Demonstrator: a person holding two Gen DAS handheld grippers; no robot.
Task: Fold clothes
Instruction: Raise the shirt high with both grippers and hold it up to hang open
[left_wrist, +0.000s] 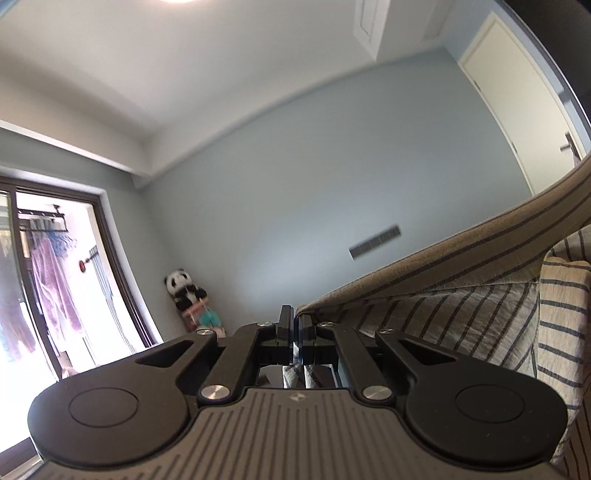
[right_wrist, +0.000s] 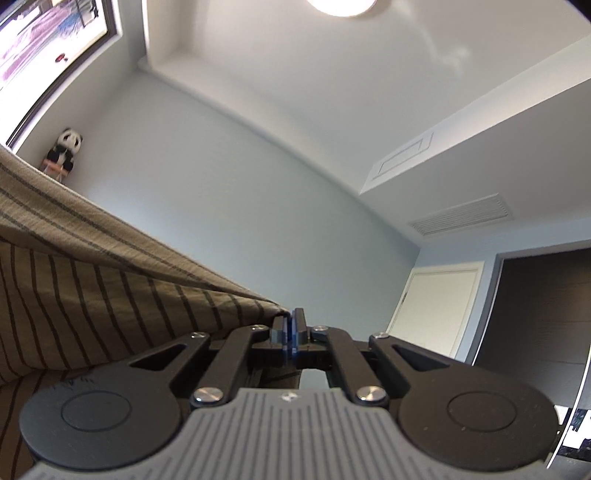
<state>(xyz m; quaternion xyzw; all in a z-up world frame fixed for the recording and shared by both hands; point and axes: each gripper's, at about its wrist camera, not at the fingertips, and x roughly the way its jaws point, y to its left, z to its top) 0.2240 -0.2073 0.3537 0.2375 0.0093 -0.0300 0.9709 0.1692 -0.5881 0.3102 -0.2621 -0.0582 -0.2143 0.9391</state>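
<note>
Left wrist view: both grippers, left and right, point about level, fingers clamped on the striped garment.

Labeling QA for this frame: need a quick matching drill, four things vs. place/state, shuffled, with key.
Column one:
1. left gripper
2. striped garment
3. panda plush
4. ceiling lamp

Column two:
A. lit, at the top edge of the right wrist view
B. in the room corner by the window
C. jaws shut on a fabric edge
D. stretched between the two grippers, lifted

Pairs: 1-C, 2-D, 3-B, 4-A. The right gripper also pinches the garment's edge.
</note>
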